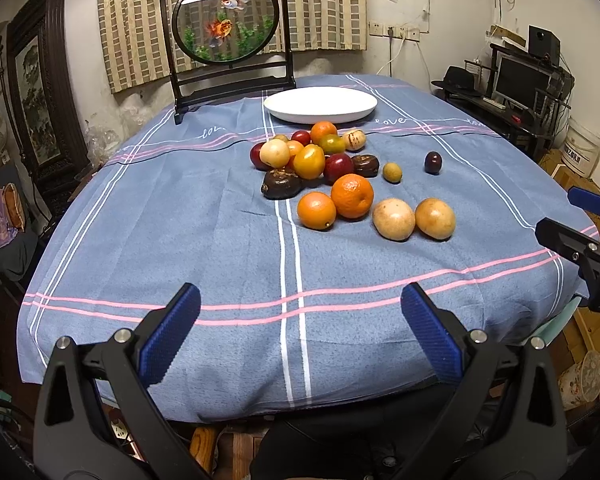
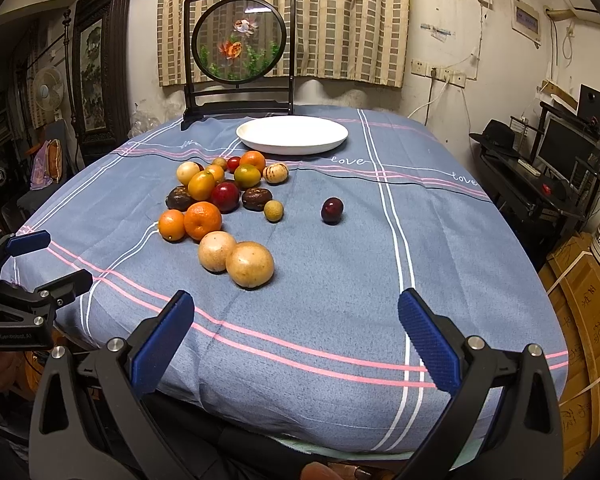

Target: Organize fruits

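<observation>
"love" was stitched in white script on the blue tablecloth (image 2: 320,280), readable twice in the right wrist view: once just in front of the white plate (image 2: 292,135), once further right near the cloth's edge. A third script word left of the plate was too folded to read. In the left wrist view the same script showed right of the plate, plus a partial "lov" on the left. The left gripper (image 2: 48,260) body carried small white lettering, looked like "GenRobot.AI". Handwritten marks on the cardboard boxes (image 2: 588,320) and print on the white bucket (image 1: 584,148) weren't legible.
</observation>
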`<action>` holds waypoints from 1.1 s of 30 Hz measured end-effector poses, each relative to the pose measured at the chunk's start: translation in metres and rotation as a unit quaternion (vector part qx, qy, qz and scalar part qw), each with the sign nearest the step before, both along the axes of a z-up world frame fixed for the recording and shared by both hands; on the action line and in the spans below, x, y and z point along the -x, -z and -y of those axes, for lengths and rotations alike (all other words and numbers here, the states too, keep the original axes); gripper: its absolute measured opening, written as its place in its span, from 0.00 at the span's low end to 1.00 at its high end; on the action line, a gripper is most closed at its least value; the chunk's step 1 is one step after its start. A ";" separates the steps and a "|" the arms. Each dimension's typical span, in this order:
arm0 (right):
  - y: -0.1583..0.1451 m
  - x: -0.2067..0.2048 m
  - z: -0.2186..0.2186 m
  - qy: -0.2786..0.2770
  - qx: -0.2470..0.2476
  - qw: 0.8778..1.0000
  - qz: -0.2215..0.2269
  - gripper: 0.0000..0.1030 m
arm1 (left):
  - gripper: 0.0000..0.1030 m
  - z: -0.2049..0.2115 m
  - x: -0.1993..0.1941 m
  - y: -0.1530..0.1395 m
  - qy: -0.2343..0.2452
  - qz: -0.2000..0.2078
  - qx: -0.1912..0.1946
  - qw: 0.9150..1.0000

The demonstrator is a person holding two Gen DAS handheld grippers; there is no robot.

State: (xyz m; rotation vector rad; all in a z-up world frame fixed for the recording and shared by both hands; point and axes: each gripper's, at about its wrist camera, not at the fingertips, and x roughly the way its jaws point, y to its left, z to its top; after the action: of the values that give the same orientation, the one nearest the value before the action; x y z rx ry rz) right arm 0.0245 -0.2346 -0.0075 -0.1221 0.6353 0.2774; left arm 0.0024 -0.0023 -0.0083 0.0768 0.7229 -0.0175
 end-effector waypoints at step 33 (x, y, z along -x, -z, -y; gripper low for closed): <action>0.057 -0.087 -0.042 -0.081 -0.004 0.992 -0.093 0.71 | 0.98 -0.034 -0.029 0.028 -0.008 -0.020 0.071 0.997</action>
State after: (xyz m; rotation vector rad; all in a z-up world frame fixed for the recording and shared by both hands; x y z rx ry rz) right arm 0.1120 -0.1922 -0.0641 -0.1414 0.8117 0.4515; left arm 0.0318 0.0315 -0.0360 -0.0663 0.7593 -0.0555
